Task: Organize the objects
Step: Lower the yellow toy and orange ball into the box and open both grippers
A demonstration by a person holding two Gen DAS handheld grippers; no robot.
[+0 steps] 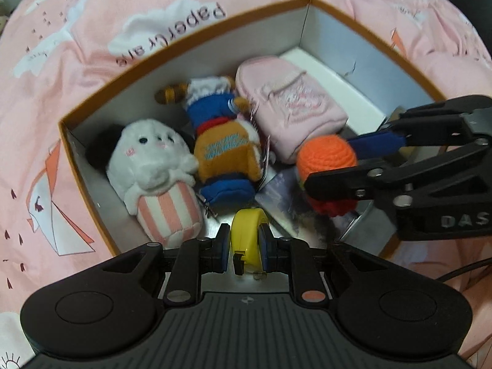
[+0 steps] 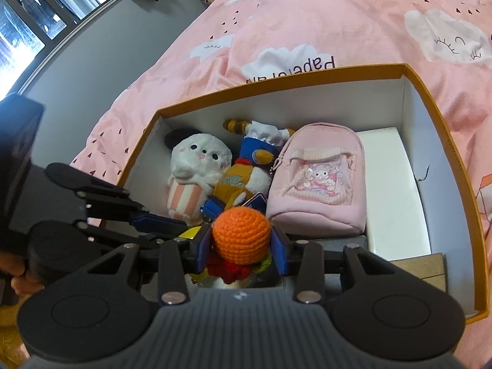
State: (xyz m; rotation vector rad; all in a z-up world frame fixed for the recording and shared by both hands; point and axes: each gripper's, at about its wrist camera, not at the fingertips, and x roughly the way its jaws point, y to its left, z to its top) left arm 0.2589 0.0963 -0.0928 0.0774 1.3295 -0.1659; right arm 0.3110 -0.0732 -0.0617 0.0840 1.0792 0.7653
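Observation:
My left gripper is shut on a yellow tape measure, held low over the near end of an orange-rimmed cardboard box. My right gripper is shut on an orange crochet toy with red and green yarn beneath it, also over the box. From the left wrist view the right gripper comes in from the right with the orange toy. The left gripper shows at the left in the right wrist view. In the box lie a white plush, an orange-and-blue plush and a pink mini backpack.
The box sits on a bed with a pink cloud-print cover. A white inner box and a brown cardboard piece fill its right side. A hand shows at the lower left. A grey wall and window lie beyond the bed.

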